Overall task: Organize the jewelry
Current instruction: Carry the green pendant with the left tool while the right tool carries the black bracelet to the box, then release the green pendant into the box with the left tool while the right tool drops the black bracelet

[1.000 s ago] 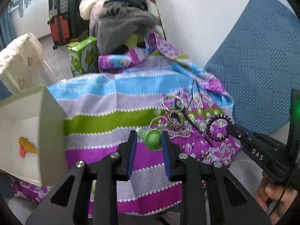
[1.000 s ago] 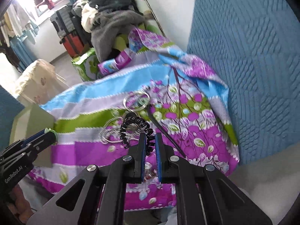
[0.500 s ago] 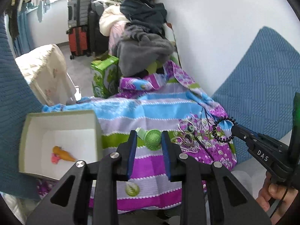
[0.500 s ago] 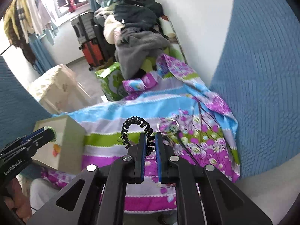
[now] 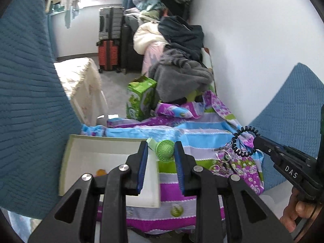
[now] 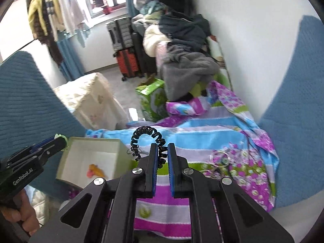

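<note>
Lettering "GenRobot.AI" legible on left gripper [image 6: 60,141] body; "DAS" on right gripper [image 5: 255,140] body. Left to right: open white box [image 5: 89,141], squared cardboard walls, orange item inside, set at left edge of striped floral cloth [image 5: 202,133]. Left gripper jaws pinching green crocheted ornament [image 5: 165,149], round and ribbed, above box's right wall. Metal rings [image 6: 219,158] lying on cloth, well apart from box. Right gripper jaws narrow, clamped on black coiled bracelet [image 6: 149,139], springy loop raised above cloth.
</note>
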